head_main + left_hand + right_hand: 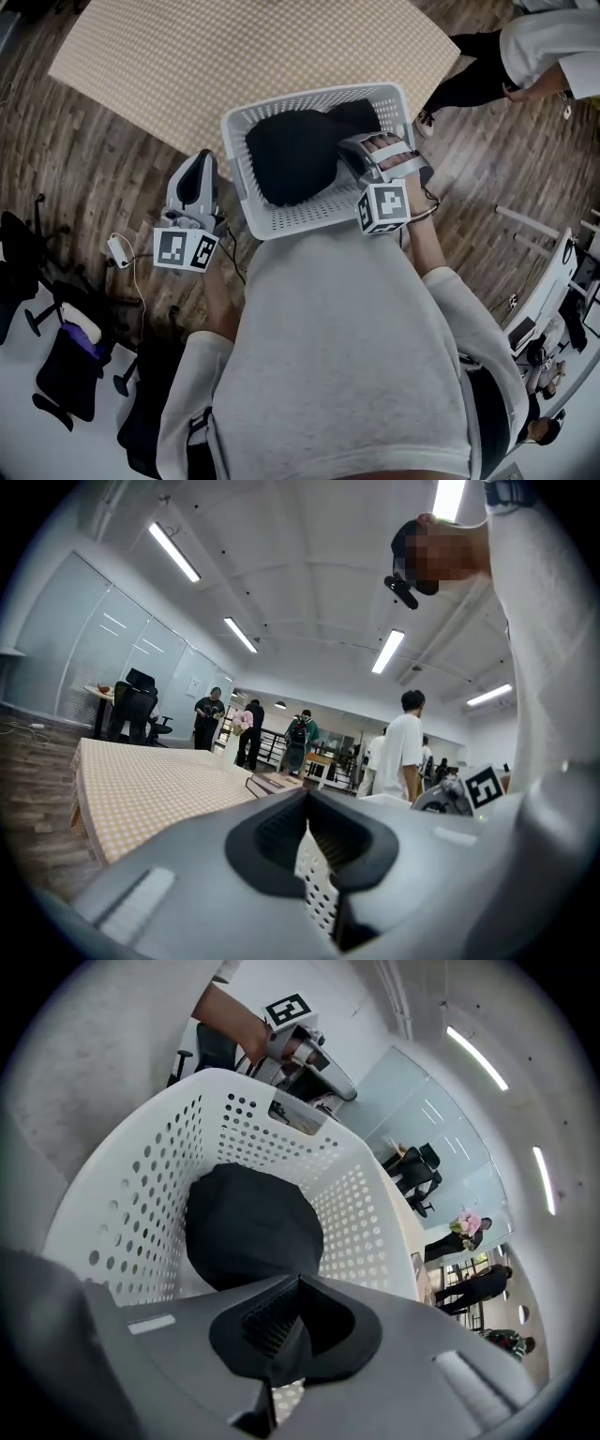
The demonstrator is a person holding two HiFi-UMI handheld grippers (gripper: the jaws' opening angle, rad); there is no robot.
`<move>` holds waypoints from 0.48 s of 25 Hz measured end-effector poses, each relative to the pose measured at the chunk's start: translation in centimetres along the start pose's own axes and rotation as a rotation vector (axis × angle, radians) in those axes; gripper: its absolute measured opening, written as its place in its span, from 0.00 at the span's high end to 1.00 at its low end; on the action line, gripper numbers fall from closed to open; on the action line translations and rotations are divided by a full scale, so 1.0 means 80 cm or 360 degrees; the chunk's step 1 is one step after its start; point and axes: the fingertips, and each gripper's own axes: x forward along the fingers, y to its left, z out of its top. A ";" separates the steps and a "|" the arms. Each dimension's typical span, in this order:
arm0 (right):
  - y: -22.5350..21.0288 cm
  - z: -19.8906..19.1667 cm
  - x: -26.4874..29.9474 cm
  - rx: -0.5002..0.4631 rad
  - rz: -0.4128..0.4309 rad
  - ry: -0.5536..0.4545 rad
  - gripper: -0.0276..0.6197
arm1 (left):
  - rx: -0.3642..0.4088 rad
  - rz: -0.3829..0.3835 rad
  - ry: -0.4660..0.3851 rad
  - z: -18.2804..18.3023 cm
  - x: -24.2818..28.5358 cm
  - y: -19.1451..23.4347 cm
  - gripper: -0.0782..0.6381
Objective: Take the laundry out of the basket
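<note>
A white perforated laundry basket (309, 217) stands on the wood floor in front of me. A rounded lump of black laundry (295, 155) lies inside it, and it also shows in the right gripper view (248, 1222) against the basket wall (141, 1194). My right gripper (349, 150) points steeply down over the basket's right half, just above the laundry. Its jaws (300, 1283) are shut and hold nothing. My left gripper (204, 157) is held level beside the basket's left rim, jaws (307, 799) shut. A strip of perforated wall shows in the slit below the tips, but I cannot tell whether they pinch it.
A checked mat (253, 56) lies on the floor beyond the basket. A person (534, 47) crouches at the upper right. Office chairs (66, 366) and a white charger with its cable (119, 250) are at the left. Several people (403, 752) stand far across the room.
</note>
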 end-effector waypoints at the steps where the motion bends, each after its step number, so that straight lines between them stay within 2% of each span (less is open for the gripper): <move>1: 0.002 -0.001 0.000 0.0026 0.0023 -0.0004 0.96 | -0.0002 0.0003 -0.0004 0.000 -0.001 0.000 0.88; 4: 0.009 -0.007 0.002 0.0090 0.0124 0.0011 0.95 | -0.0012 0.0016 -0.0016 0.001 -0.005 0.001 0.88; 5: 0.014 -0.010 0.006 0.0118 0.0184 0.0031 0.86 | -0.0017 0.0018 -0.0020 0.001 -0.005 0.001 0.88; 6: 0.021 -0.015 0.011 0.0144 0.0256 0.0064 0.61 | -0.0023 0.0020 -0.0023 0.000 -0.006 0.001 0.88; 7: 0.028 -0.021 0.018 0.0157 0.0331 0.0109 0.43 | -0.0030 0.0021 -0.0027 0.000 -0.006 0.001 0.88; 10: 0.046 -0.039 0.048 0.0129 0.0491 0.0221 0.17 | -0.0042 0.0018 -0.0037 -0.001 -0.006 -0.003 0.88; 11: 0.050 -0.042 0.059 0.0125 0.0530 0.0245 0.10 | -0.0043 0.0015 -0.0039 -0.001 -0.005 -0.004 0.88; 12: 0.052 -0.044 0.071 0.0125 0.0563 0.0264 0.09 | -0.0043 0.0014 -0.0042 0.000 -0.005 -0.005 0.88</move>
